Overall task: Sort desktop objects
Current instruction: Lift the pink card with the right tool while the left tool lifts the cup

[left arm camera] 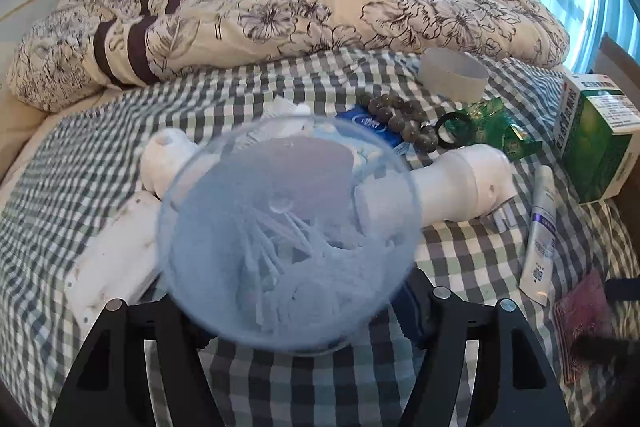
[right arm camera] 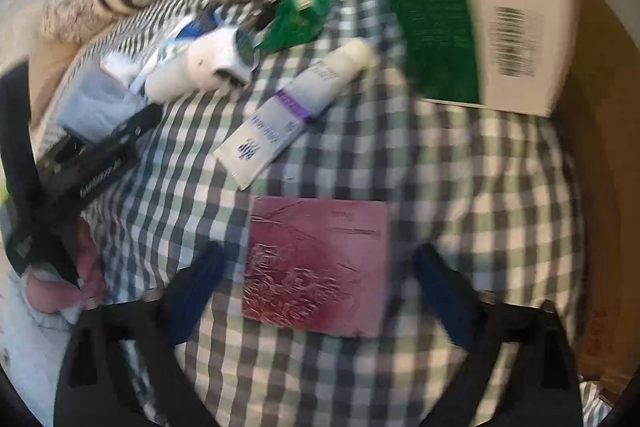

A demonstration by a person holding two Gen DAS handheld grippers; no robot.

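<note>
While held, one swab tub (left arm camera: 288, 235), one tube (left arm camera: 540, 239)

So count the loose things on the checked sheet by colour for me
White: 3, tube, shaver, tape ring
Green: 2, box, wrapper
Pink: 1, packet
Clear: 1, tub
Brown: 1, beads
Total: 8

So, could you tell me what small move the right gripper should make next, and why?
Probably lower the right gripper straight down and close on the maroon packet. Its jaws stand open with the packet lying flat between them on the checked sheet, while the left gripper is occupied holding the clear round container.
</note>
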